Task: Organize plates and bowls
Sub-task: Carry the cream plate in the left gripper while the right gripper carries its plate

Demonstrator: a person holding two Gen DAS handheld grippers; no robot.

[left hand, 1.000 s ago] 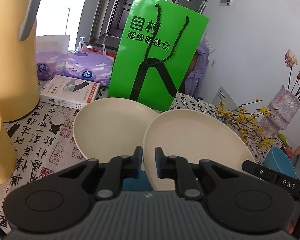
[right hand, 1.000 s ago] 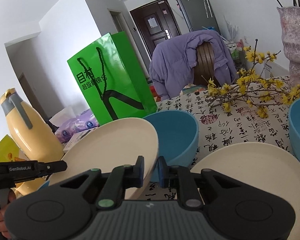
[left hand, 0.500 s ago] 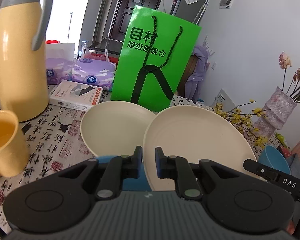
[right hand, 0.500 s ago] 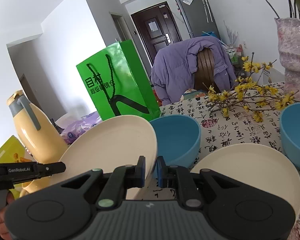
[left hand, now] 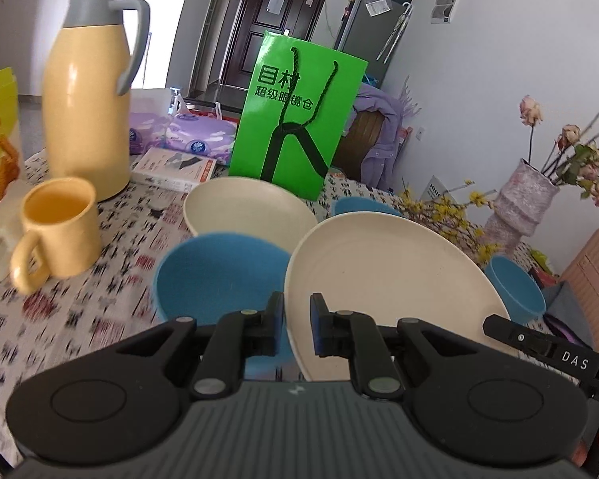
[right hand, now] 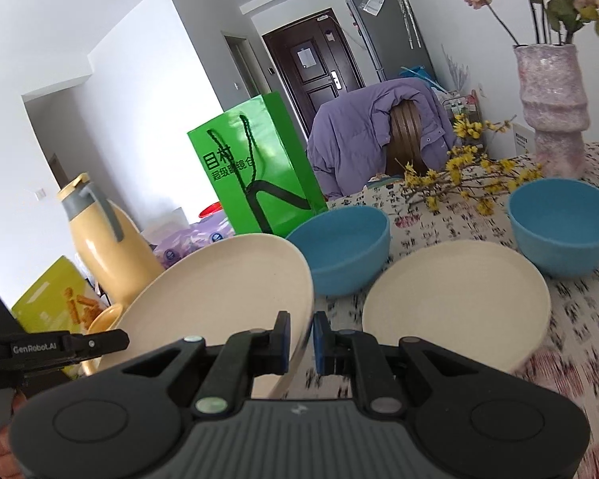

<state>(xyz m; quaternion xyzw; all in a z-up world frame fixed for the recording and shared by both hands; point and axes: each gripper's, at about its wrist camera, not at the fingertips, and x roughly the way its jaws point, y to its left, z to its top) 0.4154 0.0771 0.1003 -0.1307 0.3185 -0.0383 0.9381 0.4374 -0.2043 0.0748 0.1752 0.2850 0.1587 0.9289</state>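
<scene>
Currently both hand-held grippers, left (left hand: 296,329) and right (right hand: 300,341), clamp one tilted cream plate (right hand: 219,291); the counter's cream plate (right hand: 455,299) lies at 2 o'clock from the right one.

Bright daylight, fisheye-bent edges, tablecloth (left hand: 100,311) smeared by blur

Green paper bag (left hand: 297,115): 目村 over 超级眼镜仓, dark print, legible in left view; partly blurred in right view (right hand: 255,175). My right tool's arm (left hand: 555,353): "DAS". My left tool's arm (right hand: 56,346): "GenRobot.AI". Fridge notes, boxes: illegible.
</scene>
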